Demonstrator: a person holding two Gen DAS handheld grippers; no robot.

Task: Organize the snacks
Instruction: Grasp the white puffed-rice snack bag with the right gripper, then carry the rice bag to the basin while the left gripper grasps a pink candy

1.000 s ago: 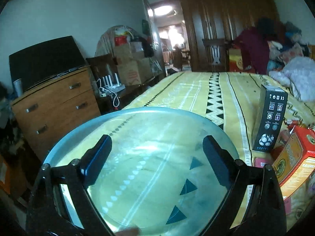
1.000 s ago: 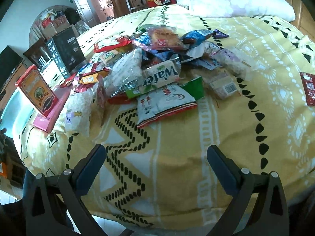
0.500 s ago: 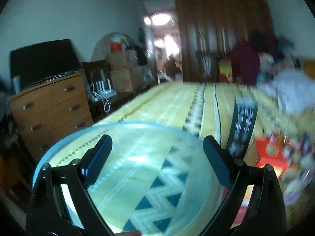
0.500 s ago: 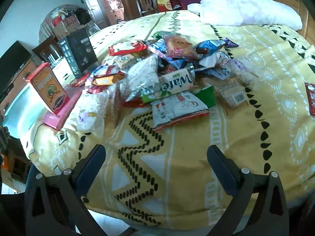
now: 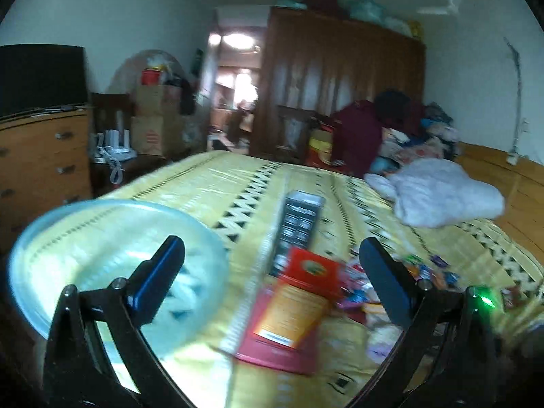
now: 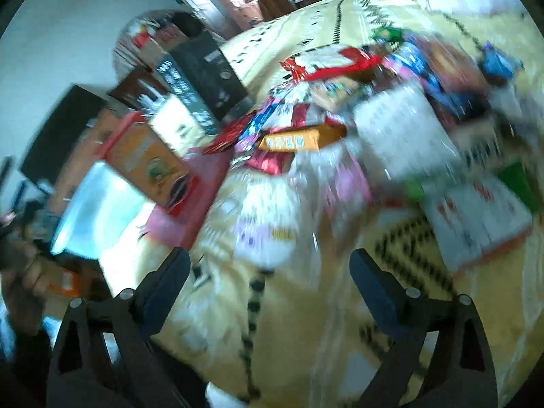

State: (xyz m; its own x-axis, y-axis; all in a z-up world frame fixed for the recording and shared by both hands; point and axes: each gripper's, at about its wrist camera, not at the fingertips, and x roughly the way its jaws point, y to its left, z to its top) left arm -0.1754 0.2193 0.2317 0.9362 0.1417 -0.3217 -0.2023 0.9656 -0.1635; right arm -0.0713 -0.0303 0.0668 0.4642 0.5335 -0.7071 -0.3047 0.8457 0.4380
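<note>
A pile of snack packets (image 6: 340, 119) lies on the yellow patterned bed (image 6: 306, 323), blurred in the right wrist view. My right gripper (image 6: 272, 289) hangs open just before a white packet (image 6: 272, 224), nothing between its fingers. To the left stand an orange-red box (image 6: 146, 163) and a black box (image 6: 204, 78). In the left wrist view my left gripper (image 5: 275, 282) has its jaws opening with nothing held. It points at the orange-red box (image 5: 299, 302), with the black box (image 5: 299, 227) behind. A clear round container (image 5: 102, 255) sits at its left finger.
The clear container (image 6: 98, 210) rests at the bed's left edge, with a person's hand (image 6: 23, 282) below it. A white pillow (image 5: 442, 197) lies far right. A wooden dresser (image 5: 40, 156) and cardboard boxes (image 5: 153, 132) stand left of the bed, a dark wardrobe (image 5: 340, 74) behind.
The left gripper has swung right, so the clear container slid from the middle to the left. The right gripper has moved closer to the snack pile and turned left; its view is now blurred.
</note>
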